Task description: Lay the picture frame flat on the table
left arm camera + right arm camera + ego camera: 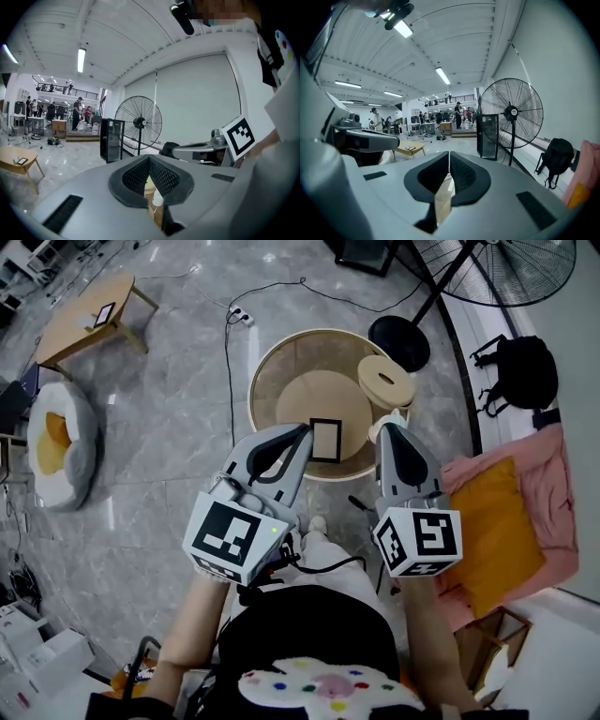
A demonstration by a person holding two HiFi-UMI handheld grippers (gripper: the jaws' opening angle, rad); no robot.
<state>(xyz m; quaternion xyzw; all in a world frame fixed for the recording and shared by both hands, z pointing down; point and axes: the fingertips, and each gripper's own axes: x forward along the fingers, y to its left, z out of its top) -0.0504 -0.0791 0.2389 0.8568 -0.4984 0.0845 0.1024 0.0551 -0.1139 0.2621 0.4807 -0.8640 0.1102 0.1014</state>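
The picture frame (325, 440), a black-edged rectangle with a pale middle, is on the round wooden table (272, 367). From above I cannot tell whether it stands or lies flat. My left gripper (306, 431) hovers just left of the frame, shut and holding nothing. My right gripper (383, 427) hangs over the table's right rim, apart from the frame, also shut and empty. In the left gripper view the jaws (149, 158) meet with nothing between them. The same holds in the right gripper view (449, 153).
A small round wooden stool top (385, 381) overlaps the table's far right rim. A standing fan's base (398, 341) and a black backpack (525, 371) lie beyond. A pink blanket with an orange cushion (502, 521) is at the right. A low wooden table (89, 320) is far left.
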